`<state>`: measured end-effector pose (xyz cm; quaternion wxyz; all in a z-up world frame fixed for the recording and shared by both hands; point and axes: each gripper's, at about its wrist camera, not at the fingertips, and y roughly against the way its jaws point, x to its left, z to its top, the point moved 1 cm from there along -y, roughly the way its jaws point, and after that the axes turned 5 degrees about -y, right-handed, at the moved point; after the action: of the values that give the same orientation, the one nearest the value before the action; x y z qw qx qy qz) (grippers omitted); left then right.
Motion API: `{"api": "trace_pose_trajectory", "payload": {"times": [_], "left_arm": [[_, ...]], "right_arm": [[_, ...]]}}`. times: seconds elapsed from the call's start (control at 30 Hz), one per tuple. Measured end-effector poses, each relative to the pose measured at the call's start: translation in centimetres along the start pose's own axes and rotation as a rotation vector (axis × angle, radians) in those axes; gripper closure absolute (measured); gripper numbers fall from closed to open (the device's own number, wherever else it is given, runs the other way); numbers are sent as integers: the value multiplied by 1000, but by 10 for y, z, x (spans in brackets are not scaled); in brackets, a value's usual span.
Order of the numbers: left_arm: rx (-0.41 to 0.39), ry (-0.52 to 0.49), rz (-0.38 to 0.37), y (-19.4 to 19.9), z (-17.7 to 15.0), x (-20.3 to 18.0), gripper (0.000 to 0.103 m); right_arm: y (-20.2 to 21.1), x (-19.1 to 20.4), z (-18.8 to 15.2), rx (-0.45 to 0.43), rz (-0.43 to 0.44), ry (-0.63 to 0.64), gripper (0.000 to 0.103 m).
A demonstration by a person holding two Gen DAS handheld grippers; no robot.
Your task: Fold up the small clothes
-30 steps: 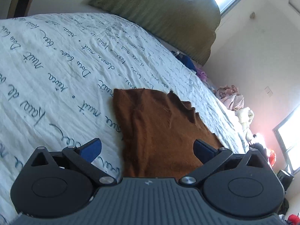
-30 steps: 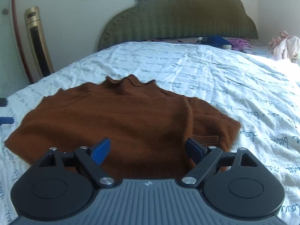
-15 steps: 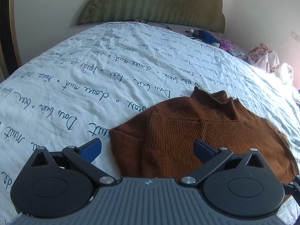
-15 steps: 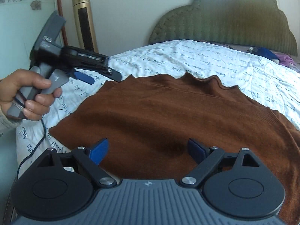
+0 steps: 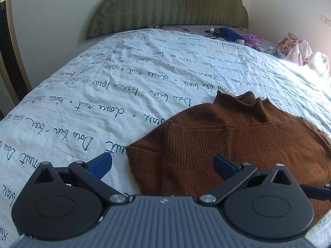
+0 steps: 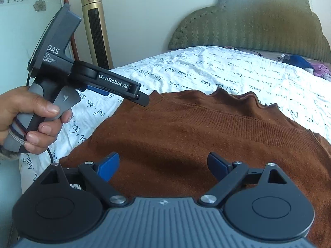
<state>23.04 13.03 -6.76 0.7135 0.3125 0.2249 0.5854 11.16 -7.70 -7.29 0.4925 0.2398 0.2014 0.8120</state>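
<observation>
The rust-brown knitted sweater (image 6: 196,136) lies flat on the bed's white script-printed sheet (image 5: 124,82), collar toward the green padded headboard (image 6: 258,26). The left gripper (image 5: 162,164) and right gripper (image 6: 163,164) hang above it, fingers spread wide, holding nothing.

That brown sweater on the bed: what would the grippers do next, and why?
Probably lower the left gripper to pinch the brown sweater at its near left corner. Both grippers are open and empty, the right gripper over the sweater's middle, and the sweater lies spread flat.
</observation>
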Motion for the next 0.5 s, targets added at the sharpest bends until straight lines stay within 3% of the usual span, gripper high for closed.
{"api": "trace_pose_trajectory", "payload": {"times": [0.3,0.5], "left_arm": [[34,15,-11,-12,-5,17,0],[78,43,-75,-24,-9,30,0]], "right_arm": [[-11,20,-2,21,33,4,10],[-16,33,-5,37,37,-12,10]]}}
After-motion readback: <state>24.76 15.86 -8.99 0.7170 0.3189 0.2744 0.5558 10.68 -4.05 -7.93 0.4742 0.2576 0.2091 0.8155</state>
